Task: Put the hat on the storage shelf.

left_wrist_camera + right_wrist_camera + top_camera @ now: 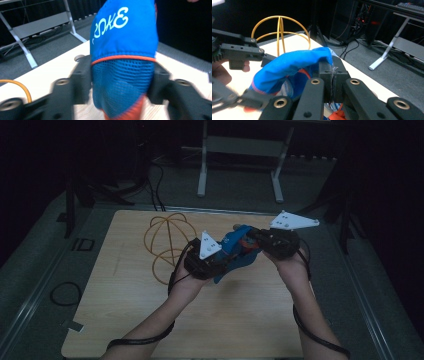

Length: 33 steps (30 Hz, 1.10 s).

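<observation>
High view shows a blue mesh garment (239, 251) held above the surface (125, 320), just beside a yellow wire frame (167, 240). Right gripper (332, 72) has its fingers pinched tight on one edge of the fabric; left gripper (122, 82) has its fingers half closed around the orange-trimmed hem, pads touching the cloth. Step, likely: securing a two-handed hold; next, firm the left grip and spread it. White lettering on the fabric is not readable.

Bare forearms; black grippers (227, 255) with brass-ringed screw holes, white three-cornered plates (208, 245) on top, black cables (145, 337) trailing along both arms
</observation>
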Each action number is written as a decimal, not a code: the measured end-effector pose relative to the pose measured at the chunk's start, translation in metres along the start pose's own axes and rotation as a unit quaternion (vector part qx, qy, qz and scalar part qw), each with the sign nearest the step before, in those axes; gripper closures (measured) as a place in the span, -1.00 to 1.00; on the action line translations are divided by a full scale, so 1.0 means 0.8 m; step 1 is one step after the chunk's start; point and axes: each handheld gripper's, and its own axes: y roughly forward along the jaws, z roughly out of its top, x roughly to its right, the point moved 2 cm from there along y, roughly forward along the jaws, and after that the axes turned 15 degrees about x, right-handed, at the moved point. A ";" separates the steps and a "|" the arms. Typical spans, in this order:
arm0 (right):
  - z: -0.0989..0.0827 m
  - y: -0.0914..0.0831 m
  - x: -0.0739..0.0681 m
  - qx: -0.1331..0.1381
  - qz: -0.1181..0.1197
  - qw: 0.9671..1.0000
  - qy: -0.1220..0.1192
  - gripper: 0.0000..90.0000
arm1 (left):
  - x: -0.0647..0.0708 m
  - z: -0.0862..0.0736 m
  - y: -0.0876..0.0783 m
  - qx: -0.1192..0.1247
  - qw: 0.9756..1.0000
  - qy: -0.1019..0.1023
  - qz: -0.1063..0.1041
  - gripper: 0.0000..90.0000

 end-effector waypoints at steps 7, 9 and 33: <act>-0.006 -0.006 -0.006 0.000 0.007 1.000 0.003 0.98 | -0.014 -0.003 0.003 -0.014 1.000 0.001 -0.012 0.86; -0.009 -0.008 -0.007 0.002 0.010 1.000 0.006 0.98 | -0.018 -0.001 0.003 -0.016 1.000 0.008 -0.008 0.89; -0.047 -0.083 -0.055 0.039 0.051 0.998 0.025 0.43 | -0.010 0.028 -0.006 0.033 0.999 0.030 -0.012 0.92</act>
